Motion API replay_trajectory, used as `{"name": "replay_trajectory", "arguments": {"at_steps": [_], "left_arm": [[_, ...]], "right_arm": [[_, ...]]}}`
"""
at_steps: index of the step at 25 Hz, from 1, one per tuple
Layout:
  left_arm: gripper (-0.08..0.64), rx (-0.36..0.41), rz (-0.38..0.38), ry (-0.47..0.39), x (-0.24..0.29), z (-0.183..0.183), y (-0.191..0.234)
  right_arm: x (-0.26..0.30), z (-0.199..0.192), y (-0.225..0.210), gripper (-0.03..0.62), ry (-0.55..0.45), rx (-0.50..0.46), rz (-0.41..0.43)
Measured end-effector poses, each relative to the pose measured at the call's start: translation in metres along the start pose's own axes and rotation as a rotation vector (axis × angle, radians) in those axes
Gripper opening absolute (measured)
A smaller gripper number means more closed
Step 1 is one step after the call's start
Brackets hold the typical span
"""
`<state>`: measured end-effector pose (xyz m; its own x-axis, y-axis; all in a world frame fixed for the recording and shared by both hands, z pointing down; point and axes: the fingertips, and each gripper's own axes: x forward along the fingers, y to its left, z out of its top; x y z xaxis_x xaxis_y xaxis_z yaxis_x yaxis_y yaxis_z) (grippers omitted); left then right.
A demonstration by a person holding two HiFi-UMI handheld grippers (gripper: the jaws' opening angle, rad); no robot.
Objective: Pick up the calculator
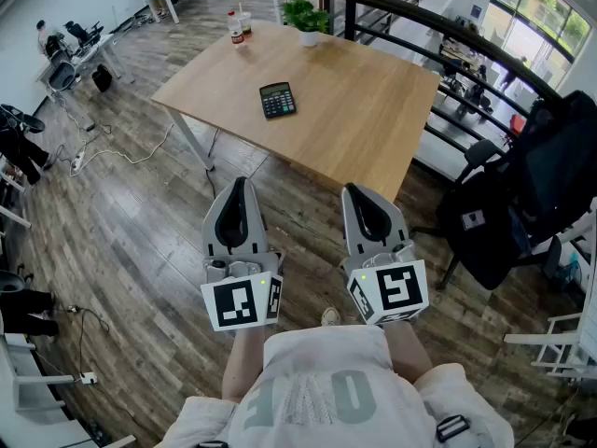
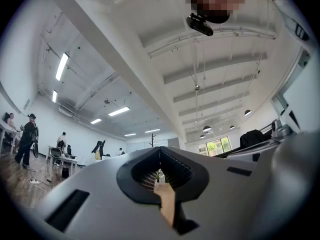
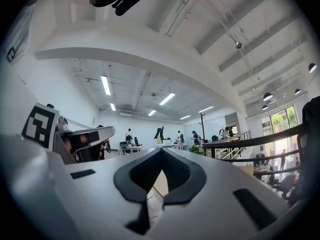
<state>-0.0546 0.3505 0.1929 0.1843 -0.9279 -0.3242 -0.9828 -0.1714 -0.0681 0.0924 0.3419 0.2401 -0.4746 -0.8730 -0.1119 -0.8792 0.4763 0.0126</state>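
The black calculator (image 1: 278, 100) lies flat on the wooden table (image 1: 373, 119), toward its left half. My two grippers are held side by side over the wood floor, short of the table's near edge and pointing at it. The left gripper (image 1: 241, 187) is shut with nothing in it; in its own view the jaw tips (image 2: 160, 150) meet and only a sliver of table shows through the gap below. The right gripper (image 1: 359, 194) is also shut and empty, its tips (image 3: 161, 150) touching. The calculator does not show in either gripper view.
A potted plant (image 1: 307, 20) and two bottles (image 1: 239, 27) stand at the table's far edge. A black railing (image 1: 438, 28) runs behind the table. A dark chair with a bag (image 1: 508, 203) stands at the right. Cables (image 1: 112, 152) trail over the floor at the left.
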Motion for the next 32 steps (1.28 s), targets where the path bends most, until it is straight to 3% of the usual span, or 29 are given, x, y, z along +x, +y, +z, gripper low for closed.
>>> {"name": "replay_trajectory", "arguments": {"at_steps": [9,16,26,32], "left_arm": [[0.009,0.014,0.009,-0.024,0.004,0.007,-0.004],[0.009,0.034,0.053,-0.030,0.000,0.009,0.002],[0.009,0.035,0.135,-0.018,-0.002,0.001,0.021],[0.009,0.034,0.121,-0.048,0.022,-0.006,0.031]], "right_arm": [[0.001,0.006,-0.007,0.018,-0.016,-0.045,0.004],[-0.006,0.009,-0.021,0.020,-0.060,0.007,0.014],[-0.003,-0.011,-0.029,0.020,-0.014,0.029,0.048],[0.020,0.001,-0.037,0.020,-0.068,-0.005,0.053]]}}
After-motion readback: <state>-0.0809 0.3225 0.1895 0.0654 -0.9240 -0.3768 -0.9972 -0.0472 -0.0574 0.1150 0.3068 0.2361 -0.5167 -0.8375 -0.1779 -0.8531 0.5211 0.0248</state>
